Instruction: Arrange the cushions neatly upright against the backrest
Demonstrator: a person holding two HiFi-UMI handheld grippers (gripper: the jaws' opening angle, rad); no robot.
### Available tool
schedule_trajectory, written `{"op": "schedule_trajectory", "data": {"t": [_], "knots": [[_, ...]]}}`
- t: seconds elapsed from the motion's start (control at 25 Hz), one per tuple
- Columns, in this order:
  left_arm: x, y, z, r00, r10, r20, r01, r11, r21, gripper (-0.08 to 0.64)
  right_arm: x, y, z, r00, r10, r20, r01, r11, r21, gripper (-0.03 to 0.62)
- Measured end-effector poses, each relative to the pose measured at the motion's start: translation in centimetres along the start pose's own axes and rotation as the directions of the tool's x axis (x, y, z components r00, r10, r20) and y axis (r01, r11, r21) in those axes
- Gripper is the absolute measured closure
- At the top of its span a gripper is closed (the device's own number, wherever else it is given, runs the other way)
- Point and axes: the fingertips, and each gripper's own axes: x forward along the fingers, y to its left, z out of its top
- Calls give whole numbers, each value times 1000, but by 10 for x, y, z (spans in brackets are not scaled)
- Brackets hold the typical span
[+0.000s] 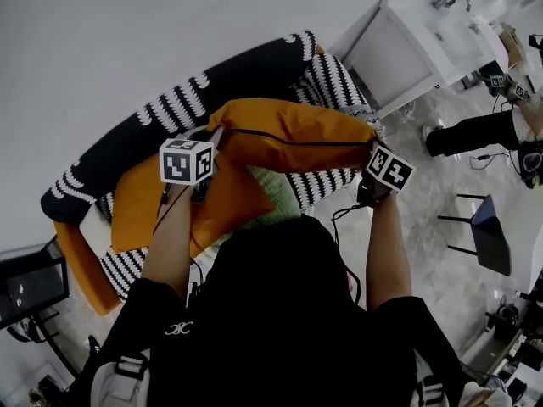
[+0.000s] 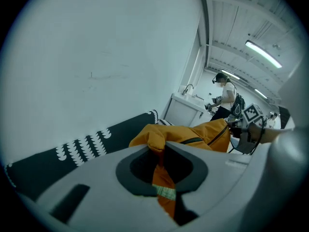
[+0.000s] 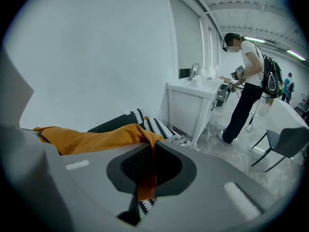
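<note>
**Cushion held up in front of the sofa backrest [image 1: 110, 159]; arranging looks barely begun.**
The left gripper [image 2: 161, 153] and right gripper [image 3: 152, 151] each pinch a corner of the orange cushion [image 1: 293, 134], which hangs before the backrest, not yet leaning on it. A second cushion [image 1: 161, 202] lies flat below the backrest, likely next.

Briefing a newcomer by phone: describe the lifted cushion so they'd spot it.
Find the black-and-white patterned sofa against the white wall. Above its seat, an orange fabric cushion with a dark zip is stretched between the left tool and right tool. Unlike the second orange cushion lying below, it hangs by both corners.
</note>
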Motion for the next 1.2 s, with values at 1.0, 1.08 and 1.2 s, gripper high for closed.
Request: {"op": "schedule_trajectory", "data": {"t": [1.0,1.08,1.2], "knots": [[89,-57,-41,933,311,-181,-357,867,-349,523,200,48,166,904,352,-242,-424,805,-416,574],[93,-48,-37,927,327,-185,-374,856,-358,523,212,57,170,896,363,-254,-440,796,-416,574],[99,-28,-22,916,354,-188,-400,847,-351,523,233,72,178,885,379,-269,-461,794,-396,574]]}}
